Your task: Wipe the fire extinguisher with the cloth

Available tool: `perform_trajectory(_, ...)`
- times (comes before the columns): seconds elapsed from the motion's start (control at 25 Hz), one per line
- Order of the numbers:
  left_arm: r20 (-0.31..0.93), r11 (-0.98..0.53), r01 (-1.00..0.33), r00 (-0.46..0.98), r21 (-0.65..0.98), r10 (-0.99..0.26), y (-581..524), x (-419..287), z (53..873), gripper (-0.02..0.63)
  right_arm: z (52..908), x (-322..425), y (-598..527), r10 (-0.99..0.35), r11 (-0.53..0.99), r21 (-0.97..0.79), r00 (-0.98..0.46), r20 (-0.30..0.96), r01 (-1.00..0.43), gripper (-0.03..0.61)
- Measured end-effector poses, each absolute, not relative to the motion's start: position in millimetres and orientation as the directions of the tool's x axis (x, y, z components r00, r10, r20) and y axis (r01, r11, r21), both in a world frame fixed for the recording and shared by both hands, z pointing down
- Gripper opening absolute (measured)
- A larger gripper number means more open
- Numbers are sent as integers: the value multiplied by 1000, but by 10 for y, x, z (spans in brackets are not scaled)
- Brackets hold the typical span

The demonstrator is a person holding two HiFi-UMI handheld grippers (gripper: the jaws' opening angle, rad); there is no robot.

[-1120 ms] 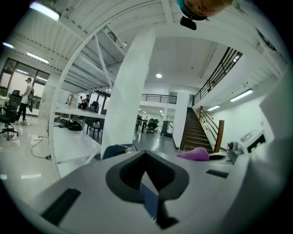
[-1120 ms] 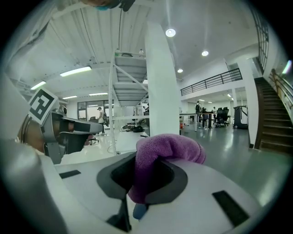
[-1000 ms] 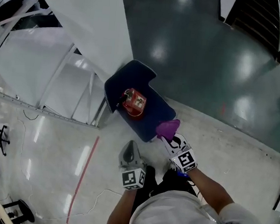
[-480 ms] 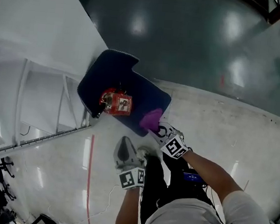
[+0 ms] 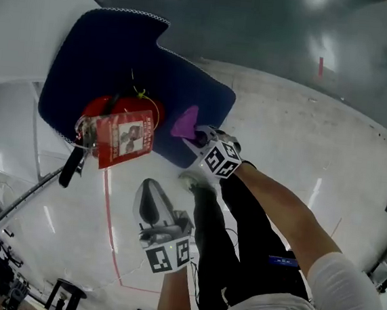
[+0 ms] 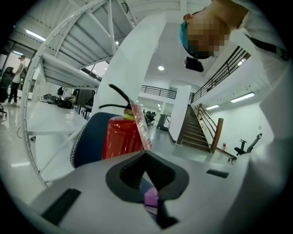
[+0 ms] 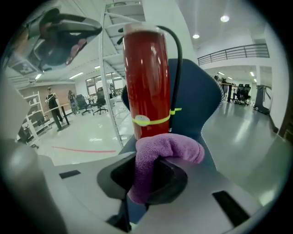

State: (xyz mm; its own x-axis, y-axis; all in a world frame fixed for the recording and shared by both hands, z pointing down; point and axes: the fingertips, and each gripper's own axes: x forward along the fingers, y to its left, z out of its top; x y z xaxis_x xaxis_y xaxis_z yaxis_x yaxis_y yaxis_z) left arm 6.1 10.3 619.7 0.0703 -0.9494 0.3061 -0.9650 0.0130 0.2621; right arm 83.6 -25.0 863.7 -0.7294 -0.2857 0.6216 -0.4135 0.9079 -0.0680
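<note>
A red fire extinguisher (image 5: 112, 112) with a hanging label tag (image 5: 123, 139) stands on a dark blue mat (image 5: 101, 53). My right gripper (image 5: 194, 133) is shut on a purple cloth (image 5: 185, 124), just right of the extinguisher and apart from it. In the right gripper view the cloth (image 7: 161, 153) bulges over the jaws, with the red cylinder (image 7: 146, 77) and its black hose upright close ahead. My left gripper (image 5: 149, 200) is shut and empty, nearer me than the extinguisher. The left gripper view shows the extinguisher (image 6: 121, 139) just beyond the closed tips (image 6: 145, 153).
A white steel frame (image 5: 13, 188) stands left of the mat. A red line (image 5: 108, 224) runs along the glossy floor. The person's leg and shoe (image 5: 196, 180) are between the grippers. A staircase (image 6: 198, 132) rises in the distance; people and office chairs (image 7: 87, 104) stand far off.
Both grippers have come down toward the floor and nearer the extinguisher, which now looks much larger. The right gripper still holds the purple cloth; the left stays shut.
</note>
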Motion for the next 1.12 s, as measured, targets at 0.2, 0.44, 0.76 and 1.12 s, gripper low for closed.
perform_trajectory(0.2,322,0,-958,97,288,-942,29,71,6563,6,9277,628,-490,-230,919,-89,-706,669,-384,55)
perform_trajectory(0.44,331,22,-945,92,326,-939,186,-3,6650,6,9486,383,-611,-160,943,-105,-704,692,-317,55)
perform_trajectory(0.76,307,13,-942,95,334,-947,326,-95,6436,6,9160,128,-548,-104,987,-13,-705,701,-158,55)
perform_trajectory(1.12,293,36,-936,73,350,-953,507,0,6111,5,8619,171,-546,-60,997,83,-708,703,-3,55)
